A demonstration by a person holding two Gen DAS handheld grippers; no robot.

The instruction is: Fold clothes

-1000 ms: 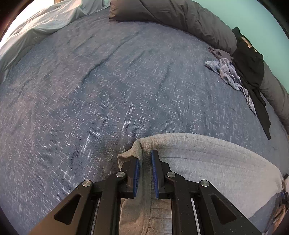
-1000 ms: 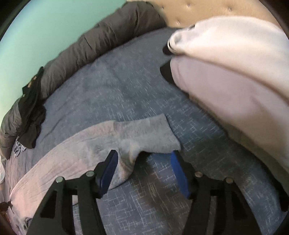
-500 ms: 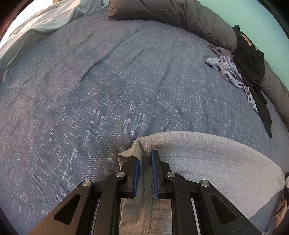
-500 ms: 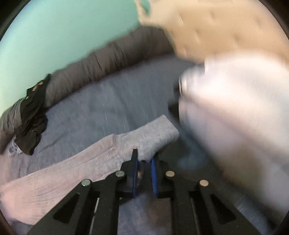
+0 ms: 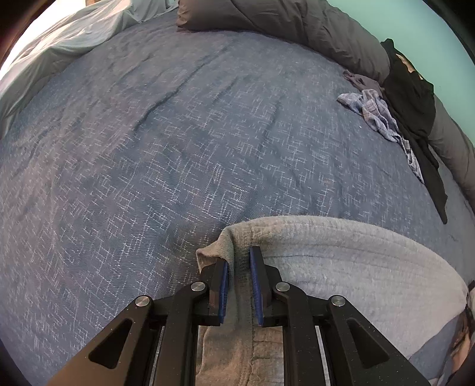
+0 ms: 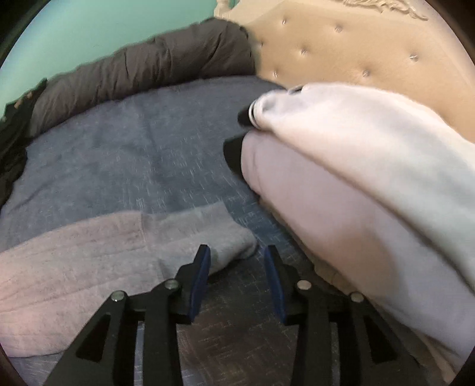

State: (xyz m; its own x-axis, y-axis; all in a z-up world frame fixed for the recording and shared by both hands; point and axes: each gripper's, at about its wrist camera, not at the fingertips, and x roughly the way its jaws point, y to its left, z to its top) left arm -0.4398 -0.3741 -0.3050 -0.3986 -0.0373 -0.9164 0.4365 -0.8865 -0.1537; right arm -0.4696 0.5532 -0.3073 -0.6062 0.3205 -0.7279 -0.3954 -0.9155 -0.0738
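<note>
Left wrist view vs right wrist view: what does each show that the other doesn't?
Left wrist only: the left claw shut on the grey garment's seam, a plaid garment at the far edge, and a pale blue sheet.

Right wrist only: the right claw, its jaws just opened, nothing pinched, the sleeve end beside its left pad; a tufted headboard; stacked pale pillows.

Both: the blue bedspread, the dark grey duvet roll, black clothing and the grey garment.
</note>
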